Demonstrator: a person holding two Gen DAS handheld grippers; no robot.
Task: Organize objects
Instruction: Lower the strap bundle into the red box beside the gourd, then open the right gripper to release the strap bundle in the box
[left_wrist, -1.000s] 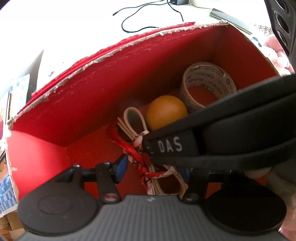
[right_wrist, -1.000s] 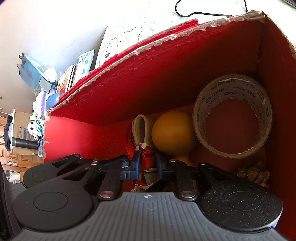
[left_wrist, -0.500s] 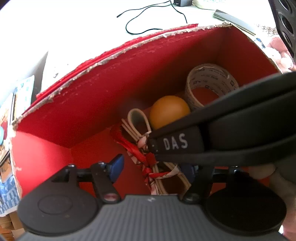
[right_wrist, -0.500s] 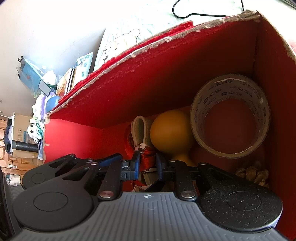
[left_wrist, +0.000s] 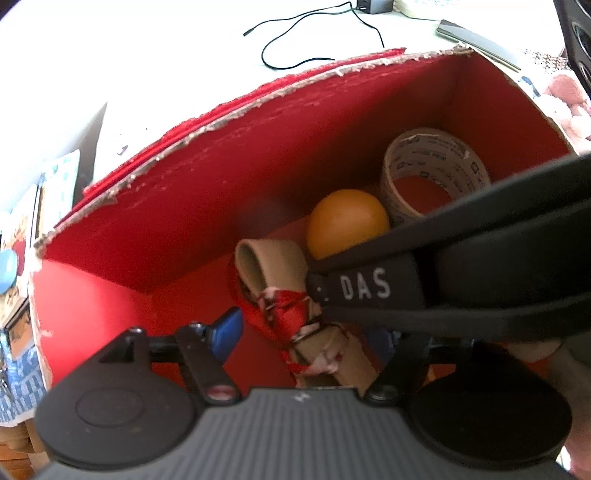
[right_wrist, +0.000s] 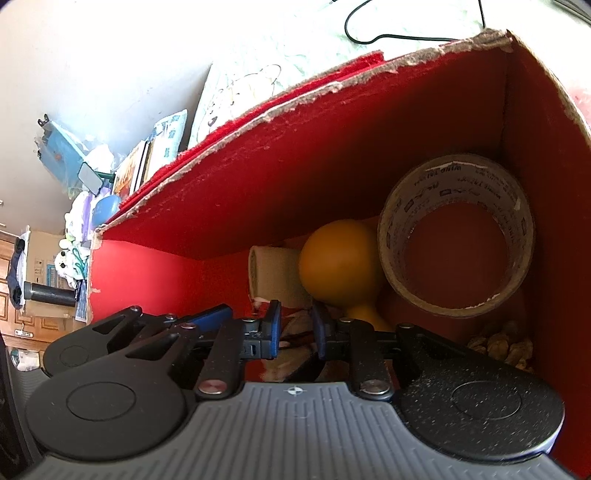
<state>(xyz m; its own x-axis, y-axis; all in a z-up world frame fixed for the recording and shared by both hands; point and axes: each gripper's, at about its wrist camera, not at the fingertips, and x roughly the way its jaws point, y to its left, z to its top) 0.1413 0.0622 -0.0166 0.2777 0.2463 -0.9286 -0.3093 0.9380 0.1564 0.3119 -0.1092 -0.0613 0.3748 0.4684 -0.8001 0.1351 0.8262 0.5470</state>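
Ribbon-tied bundle (right_wrist: 284, 328) half-hidden between jaws

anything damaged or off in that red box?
Red box: top rim is torn and ragged, bare cardboard showing. Inside, the tape roll stands on edge against the wall, tilted. Nothing spilled.

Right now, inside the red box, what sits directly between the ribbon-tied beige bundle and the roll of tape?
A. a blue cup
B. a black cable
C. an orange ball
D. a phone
C: in the right wrist view the orange ball rests on the floor of the red box, with the beige bundle at its left and the tape roll at its right.
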